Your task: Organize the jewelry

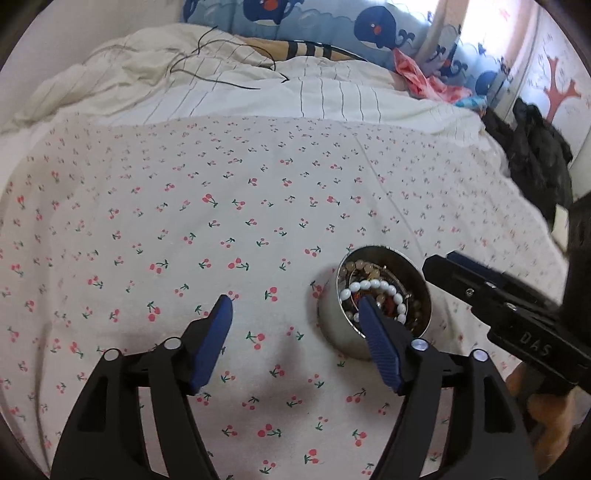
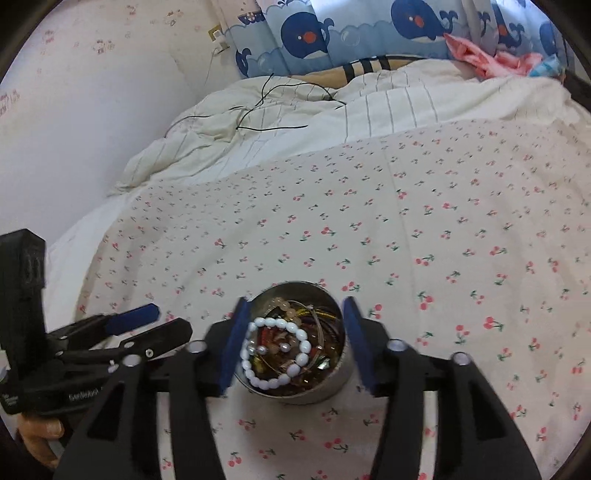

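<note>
A round metal tin (image 1: 334,334) stands on the cherry-print sheet, holding several bracelets, with a white bead bracelet (image 1: 376,285) lying on top. My left gripper (image 1: 293,308) is open with only sheet between its fingers; its right finger crosses in front of the tin's near rim. In the right wrist view the tin (image 2: 325,387) sits between the blue pads of my right gripper (image 2: 295,308), which is open and straddles it without gripping. The white bead bracelet (image 2: 275,356) rests loose among brown and gold pieces. The right gripper (image 1: 439,264) shows at the tin's right, the left gripper (image 2: 155,319) at its left.
A cherry-print sheet (image 1: 221,206) covers the bed. A rumpled striped duvet (image 1: 192,85) with a thin black cable (image 1: 221,75) lies behind, then whale-print pillows (image 2: 332,33) and pink cloth (image 2: 491,57). A dark garment (image 1: 532,155) lies at the right edge. A hand (image 2: 40,435) holds the left gripper's handle.
</note>
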`<action>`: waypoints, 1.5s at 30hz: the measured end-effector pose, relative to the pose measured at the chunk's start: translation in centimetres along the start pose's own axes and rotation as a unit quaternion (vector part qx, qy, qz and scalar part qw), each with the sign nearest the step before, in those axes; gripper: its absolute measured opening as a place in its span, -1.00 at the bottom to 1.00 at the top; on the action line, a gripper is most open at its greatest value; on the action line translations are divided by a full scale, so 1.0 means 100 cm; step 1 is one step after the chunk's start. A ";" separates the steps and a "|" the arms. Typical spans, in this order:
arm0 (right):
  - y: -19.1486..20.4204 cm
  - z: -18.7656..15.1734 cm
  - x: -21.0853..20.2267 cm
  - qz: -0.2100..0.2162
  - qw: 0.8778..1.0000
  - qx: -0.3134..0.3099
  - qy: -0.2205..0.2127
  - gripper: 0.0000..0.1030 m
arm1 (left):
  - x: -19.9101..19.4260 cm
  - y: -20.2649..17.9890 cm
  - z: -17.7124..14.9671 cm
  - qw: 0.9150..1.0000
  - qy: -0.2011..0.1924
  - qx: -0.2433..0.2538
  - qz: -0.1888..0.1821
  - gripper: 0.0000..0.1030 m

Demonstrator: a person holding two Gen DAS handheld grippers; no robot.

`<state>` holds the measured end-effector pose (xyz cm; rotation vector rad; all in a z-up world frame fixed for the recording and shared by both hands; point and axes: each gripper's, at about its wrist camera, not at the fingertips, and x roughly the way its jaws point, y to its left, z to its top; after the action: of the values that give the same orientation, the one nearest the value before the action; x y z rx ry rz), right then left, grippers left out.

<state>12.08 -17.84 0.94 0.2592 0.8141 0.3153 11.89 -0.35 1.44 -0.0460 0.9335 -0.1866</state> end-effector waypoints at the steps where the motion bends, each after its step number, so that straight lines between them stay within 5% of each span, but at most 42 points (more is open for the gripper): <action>1: 0.001 -0.001 -0.002 -0.008 1.000 -0.008 -0.001 0.24 | -0.002 -0.002 -0.002 1.000 -0.004 0.004 0.007 0.40; 9: -0.004 -0.030 -0.020 -0.101 0.993 -0.066 0.009 0.73 | -0.011 -0.013 -0.017 0.998 -0.027 0.009 0.051 0.66; 24: -0.011 -0.063 -0.024 -0.142 0.984 -0.095 0.050 0.80 | -0.029 -0.026 -0.049 0.995 -0.029 0.061 0.079 0.76; 45: -0.003 -0.069 -0.019 -0.148 0.982 -0.101 0.058 0.84 | -0.012 -0.017 -0.066 0.997 0.005 0.043 0.064 0.80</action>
<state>5.75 -18.12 -2.47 -0.0723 0.9154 0.1311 5.70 -1.52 -1.34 0.0937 0.9340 -0.1084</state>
